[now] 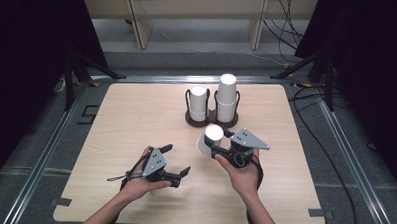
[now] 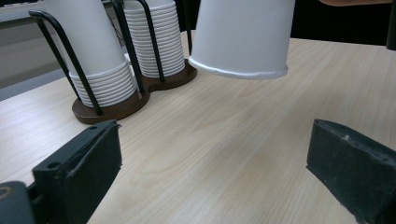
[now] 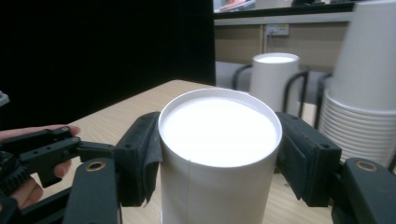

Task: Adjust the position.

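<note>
Right tool (image 1: 220, 147) clamps the upside-down white paper cup (image 1: 209, 139) above the pale wooden desk (image 1: 136, 115), just near of the dark two-post cup rack (image 1: 211, 118); left tool (image 1: 177, 160) gapes wide, empty, to my left.

- Cup holder (image 1: 211, 118) stands on the worktop (image 1: 136, 120), toward its far edge.
- Two cup stacks sit in the holder: shorter stack (image 1: 198, 103) left, taller stack (image 1: 226, 97) right.
- Single cup (image 1: 209, 139) lies between the right tongs (image 1: 220, 143), in front of the holder.
- Left tongs (image 1: 177, 161) sit left of the cup, nearer the front edge.
</note>
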`<state>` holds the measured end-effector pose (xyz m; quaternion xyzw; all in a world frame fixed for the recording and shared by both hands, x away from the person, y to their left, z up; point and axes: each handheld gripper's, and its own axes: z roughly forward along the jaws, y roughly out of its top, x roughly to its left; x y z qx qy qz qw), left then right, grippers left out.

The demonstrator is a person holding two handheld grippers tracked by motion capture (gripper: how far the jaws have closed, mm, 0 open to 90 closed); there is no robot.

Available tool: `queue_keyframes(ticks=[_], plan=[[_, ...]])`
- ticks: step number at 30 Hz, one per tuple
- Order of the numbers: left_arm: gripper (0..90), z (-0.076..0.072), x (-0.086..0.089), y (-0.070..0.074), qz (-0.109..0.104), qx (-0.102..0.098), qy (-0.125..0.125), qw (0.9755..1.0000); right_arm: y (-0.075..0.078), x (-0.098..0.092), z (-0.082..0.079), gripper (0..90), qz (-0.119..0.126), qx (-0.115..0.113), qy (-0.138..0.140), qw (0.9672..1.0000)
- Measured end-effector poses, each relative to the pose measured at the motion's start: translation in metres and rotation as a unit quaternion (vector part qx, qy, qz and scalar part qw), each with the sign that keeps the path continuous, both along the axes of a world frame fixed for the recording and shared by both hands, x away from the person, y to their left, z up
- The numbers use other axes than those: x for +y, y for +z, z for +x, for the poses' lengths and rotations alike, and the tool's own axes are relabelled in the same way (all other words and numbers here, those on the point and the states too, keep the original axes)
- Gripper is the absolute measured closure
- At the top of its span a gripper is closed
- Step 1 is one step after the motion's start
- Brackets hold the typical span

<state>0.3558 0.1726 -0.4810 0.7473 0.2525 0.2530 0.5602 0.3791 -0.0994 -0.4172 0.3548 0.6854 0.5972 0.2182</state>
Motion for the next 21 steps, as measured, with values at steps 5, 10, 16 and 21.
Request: queue_keyframes(ticks=[5, 10, 16, 21], plan=[[2.8, 0.005, -0.004, 0.001, -0.001, 0.006, -0.003, 1.0, -0.004, -0.023, 0.004, 35.5, 0.01, 0.017, -0.028, 0.9994], [2.8, 0.007, -0.011, 0.0, -0.002, 0.008, -0.013, 0.9999, -0.006, -0.042, 0.008, 35.5, 0.027, 0.033, -0.05, 0.9978], [3.0, 0.011, -0.017, -0.003, -0.012, 0.01, -0.022, 0.9996, -0.009, -0.056, 0.011, 35.5, 0.079, 0.064, -0.06, 0.9929], [3.4, 0.015, -0.02, -0.002, -0.017, 0.016, -0.022, 0.9995, -0.013, -0.069, 0.017, 35.5, 0.115, 0.098, -0.071, 0.9859]])
